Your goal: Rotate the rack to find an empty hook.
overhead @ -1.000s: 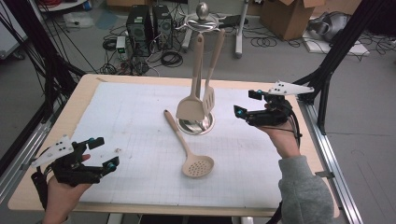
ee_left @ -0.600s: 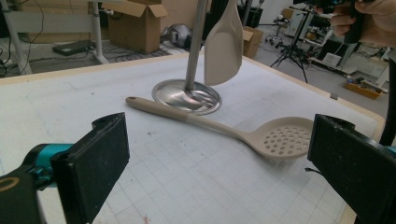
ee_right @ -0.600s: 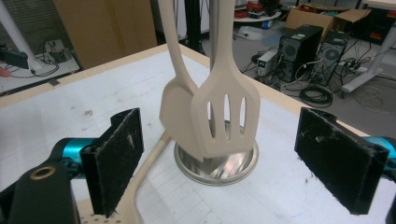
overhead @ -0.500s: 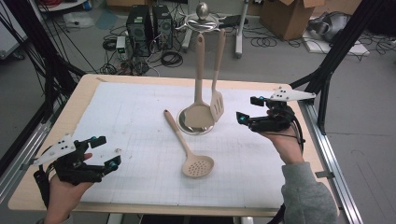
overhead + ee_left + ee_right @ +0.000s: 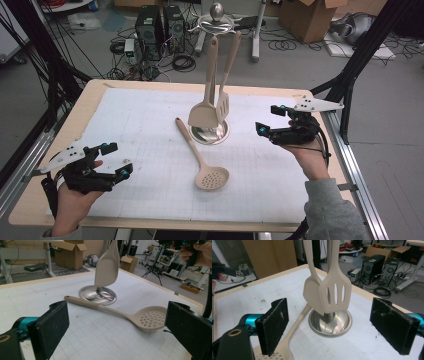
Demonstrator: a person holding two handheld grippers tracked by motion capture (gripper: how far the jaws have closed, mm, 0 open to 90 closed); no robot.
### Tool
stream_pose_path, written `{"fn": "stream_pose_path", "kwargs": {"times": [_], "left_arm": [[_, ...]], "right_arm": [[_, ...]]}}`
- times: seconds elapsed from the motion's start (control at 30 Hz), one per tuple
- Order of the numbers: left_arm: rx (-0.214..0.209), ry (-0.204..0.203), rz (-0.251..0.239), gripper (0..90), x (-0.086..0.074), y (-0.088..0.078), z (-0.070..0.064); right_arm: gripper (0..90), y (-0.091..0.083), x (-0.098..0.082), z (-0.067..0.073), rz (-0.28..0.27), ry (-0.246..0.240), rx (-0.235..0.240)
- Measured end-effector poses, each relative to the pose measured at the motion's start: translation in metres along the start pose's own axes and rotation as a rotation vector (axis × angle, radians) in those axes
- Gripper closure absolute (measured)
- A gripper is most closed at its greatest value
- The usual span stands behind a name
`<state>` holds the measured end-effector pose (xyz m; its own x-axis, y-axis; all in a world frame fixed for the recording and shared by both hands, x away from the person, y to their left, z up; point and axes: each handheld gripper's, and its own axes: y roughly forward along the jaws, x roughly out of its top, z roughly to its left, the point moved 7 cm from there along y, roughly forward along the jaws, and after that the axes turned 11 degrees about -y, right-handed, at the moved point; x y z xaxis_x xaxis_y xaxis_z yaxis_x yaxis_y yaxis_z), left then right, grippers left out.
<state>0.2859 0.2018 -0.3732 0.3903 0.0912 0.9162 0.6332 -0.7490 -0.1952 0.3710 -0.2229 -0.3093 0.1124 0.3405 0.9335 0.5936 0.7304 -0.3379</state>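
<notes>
**Skimmer: light, stiff, grab mid-handle**

Both grippers empty, jaws wide apart. Left gripper sits at the near left of the table; right gripper hovers just right of the rack.

Skimmer lies flat on the mat, handle tip almost at the rack's base, perforated head toward you. It looks like light, rigid silicone or plastic with a smooth finish, so it may slip. Take the handle mid-length, jaws across it. Two spatulas hang above the base; keep clear.
</notes>
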Motion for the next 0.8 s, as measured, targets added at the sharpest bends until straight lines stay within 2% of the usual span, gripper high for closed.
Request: {"fn": "stream_pose_path", "kwargs": {"times": [0.33,0.57,0.67,0.73,0.8], "left_arm": [[-0.005,-0.002,-0.004,6.0,0.002,0.004,0.001],[-0.013,0.0,-0.002,6.0,0.004,0.007,0.0],[-0.024,-0.021,-0.003,6.0,0.005,0.007,-0.001],[-0.022,-0.01,-0.006,6.1,0.006,0.007,-0.003],[-0.022,-0.012,-0.004,6.0,0.006,0.007,-0.003]], "right_arm": [[14.5,-0.008,0.007,0.005,-0.01,0.008,0.002],[14.6,-0.013,0.021,0.003,-0.027,0.007,-0.005],[14.9,-0.015,0.029,0.001,-0.039,0.008,-0.011],[17.0,-0.016,0.034,-0.001,-0.041,0.004,-0.024],[24.0,-0.017,0.04,-0.002,-0.052,0.002,-0.022]]}}
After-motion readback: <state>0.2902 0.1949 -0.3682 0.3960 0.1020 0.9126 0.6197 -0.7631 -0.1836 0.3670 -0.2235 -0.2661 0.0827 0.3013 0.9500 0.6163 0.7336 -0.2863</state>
